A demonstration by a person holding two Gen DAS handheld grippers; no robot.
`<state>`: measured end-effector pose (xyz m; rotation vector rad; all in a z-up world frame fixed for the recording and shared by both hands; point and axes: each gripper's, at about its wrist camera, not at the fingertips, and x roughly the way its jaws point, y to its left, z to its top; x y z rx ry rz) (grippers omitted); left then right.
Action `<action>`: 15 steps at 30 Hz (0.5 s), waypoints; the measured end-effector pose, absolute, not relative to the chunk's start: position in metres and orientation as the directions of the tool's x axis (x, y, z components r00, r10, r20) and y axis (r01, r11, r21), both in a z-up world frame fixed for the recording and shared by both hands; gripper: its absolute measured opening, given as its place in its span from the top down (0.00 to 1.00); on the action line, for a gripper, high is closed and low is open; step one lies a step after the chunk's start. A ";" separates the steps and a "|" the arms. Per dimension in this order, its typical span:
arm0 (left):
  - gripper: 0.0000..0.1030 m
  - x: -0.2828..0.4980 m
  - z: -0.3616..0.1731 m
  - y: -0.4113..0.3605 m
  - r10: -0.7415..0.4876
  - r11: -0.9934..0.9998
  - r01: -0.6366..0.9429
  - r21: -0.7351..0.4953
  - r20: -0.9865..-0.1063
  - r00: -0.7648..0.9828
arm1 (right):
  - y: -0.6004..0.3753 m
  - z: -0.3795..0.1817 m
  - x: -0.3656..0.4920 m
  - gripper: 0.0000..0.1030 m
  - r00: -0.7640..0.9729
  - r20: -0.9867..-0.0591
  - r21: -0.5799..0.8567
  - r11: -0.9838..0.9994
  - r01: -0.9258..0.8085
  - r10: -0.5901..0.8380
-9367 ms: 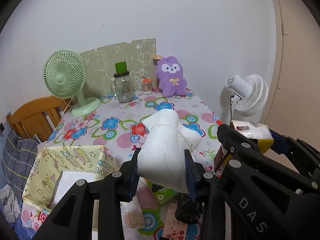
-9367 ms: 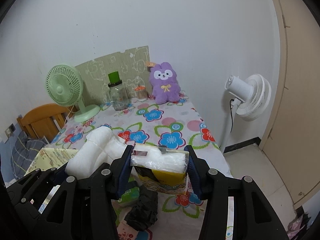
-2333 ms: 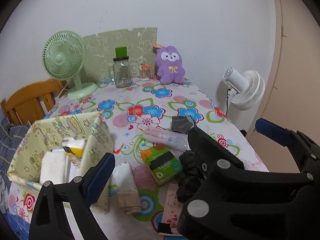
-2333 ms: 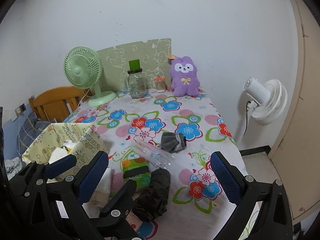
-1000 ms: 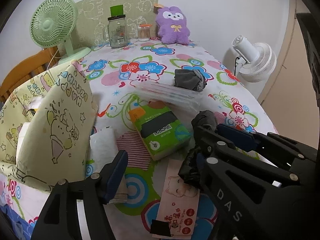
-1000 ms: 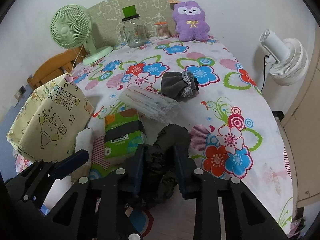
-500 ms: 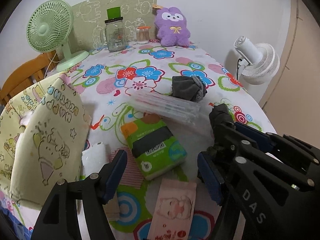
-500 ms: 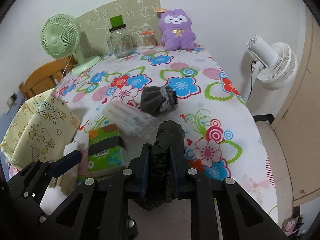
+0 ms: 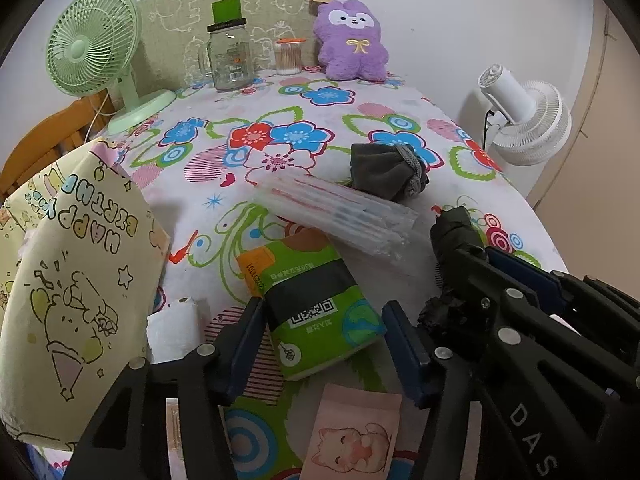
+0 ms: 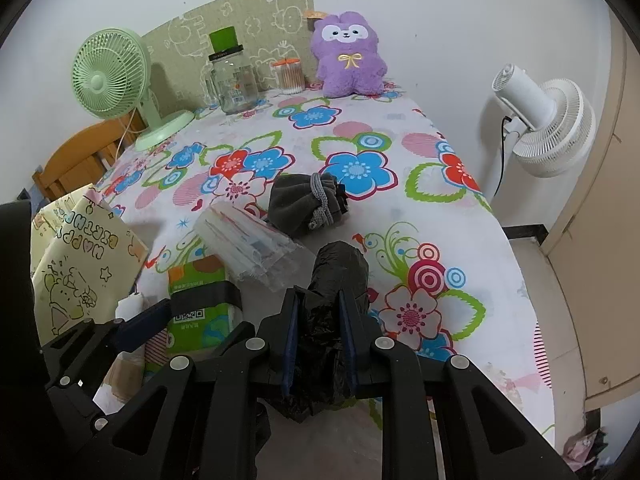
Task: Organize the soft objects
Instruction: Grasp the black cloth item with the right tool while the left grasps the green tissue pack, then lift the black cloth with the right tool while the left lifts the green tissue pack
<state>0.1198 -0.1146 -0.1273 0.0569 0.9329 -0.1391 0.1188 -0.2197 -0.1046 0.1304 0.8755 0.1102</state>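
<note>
Tissue pack (image 9: 320, 304), green, one of it, lies flat on the desk (image 9: 400, 112) between the left gripper (image 9: 326, 346) jaws, which are closing around it but not pressing yet. Looks light and squashy with slick wrap, so best taken across its short sides near the middle, firmly enough not to slip. Right gripper (image 10: 318, 334) jaws are clamped on one black crumpled plastic bag roll (image 10: 334, 276), limp and light, held mid-length just above the desk. One yellow gift bag (image 9: 76, 280) stands at the left edge, apparently the drop spot. Left loose: one grey drawstring pouch (image 9: 386, 170), one clear sleeve of pens (image 9: 340, 214), one white roll (image 9: 176, 330), one pink cat-print packet (image 9: 354, 436). One purple plush (image 9: 352, 42) sits at the back.
</note>
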 end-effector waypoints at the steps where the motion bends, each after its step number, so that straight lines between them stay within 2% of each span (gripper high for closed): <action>1: 0.42 0.119 -0.127 -0.114 -0.097 0.989 0.146 -0.012 -0.804 0.587 | -0.220 -0.105 0.119 0.78 0.635 -0.758 0.158 0.986 -0.043 0.149; 15: 0.51 0.108 -0.120 -0.113 -0.122 0.985 0.173 -0.022 -0.797 0.591 | -0.217 -0.098 0.110 0.78 0.650 -0.747 0.147 0.988 -0.043 0.140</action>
